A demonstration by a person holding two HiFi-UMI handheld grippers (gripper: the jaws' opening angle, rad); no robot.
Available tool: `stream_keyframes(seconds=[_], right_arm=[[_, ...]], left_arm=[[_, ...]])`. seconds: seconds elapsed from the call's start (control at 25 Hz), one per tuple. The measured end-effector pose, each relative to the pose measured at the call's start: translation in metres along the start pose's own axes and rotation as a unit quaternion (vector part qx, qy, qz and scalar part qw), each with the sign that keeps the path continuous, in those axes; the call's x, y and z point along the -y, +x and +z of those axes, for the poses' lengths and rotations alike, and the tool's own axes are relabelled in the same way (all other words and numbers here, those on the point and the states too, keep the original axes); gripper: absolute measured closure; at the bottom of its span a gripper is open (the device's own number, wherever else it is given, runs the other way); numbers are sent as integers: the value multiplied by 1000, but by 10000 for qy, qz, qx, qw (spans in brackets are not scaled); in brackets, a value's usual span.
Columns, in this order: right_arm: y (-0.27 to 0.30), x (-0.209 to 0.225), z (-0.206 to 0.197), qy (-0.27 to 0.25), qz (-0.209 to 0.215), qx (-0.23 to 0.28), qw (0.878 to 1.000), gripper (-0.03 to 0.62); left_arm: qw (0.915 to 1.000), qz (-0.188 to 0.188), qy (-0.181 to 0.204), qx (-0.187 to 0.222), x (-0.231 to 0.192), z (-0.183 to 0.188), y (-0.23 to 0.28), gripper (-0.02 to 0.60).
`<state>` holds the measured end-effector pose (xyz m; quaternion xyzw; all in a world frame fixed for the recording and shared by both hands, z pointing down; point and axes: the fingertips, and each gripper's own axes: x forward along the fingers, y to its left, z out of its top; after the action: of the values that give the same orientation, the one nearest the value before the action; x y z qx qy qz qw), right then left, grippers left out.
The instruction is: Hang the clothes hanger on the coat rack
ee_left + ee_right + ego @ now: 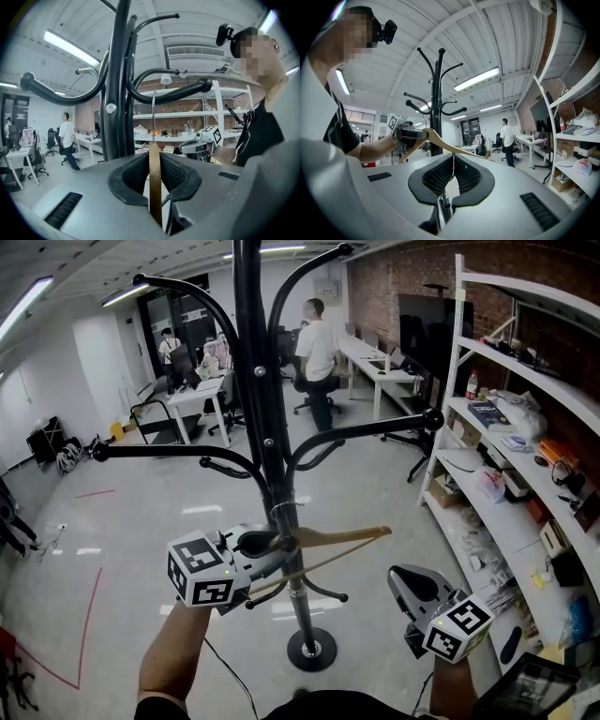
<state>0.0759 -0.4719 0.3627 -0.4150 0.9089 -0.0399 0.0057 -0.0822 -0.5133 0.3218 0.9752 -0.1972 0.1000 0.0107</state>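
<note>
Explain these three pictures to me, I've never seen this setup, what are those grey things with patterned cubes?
A person holds a two-jaw gripping tool in each hand; the patterned cubes belong to them. One picture comes from a camera on the person's head, the other two from cameras riding on each tool. The left gripper is clamped on a wooden clothes hanger, close beside the black coat rack on the office floor. The right gripper is shut and empty.

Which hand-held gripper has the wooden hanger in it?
The left hand-held gripper: its jaws pinch the wooden hanger beside the coat rack pole. The right hand-held gripper is shut, with nothing between its jaws.
</note>
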Motion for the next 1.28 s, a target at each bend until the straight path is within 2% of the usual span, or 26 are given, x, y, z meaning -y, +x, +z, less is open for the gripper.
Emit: stream_keyframes(seconds=[0.68,1.28], right_arm=[[2,-8,-6,36,51,-100,9999,588],[0,-11,-5,31,132,-82,9999,588]], left_arm=[[9994,-199,-228,174,3,-9,-1,529],[9992,182,102,341,4,-8,-4,528]])
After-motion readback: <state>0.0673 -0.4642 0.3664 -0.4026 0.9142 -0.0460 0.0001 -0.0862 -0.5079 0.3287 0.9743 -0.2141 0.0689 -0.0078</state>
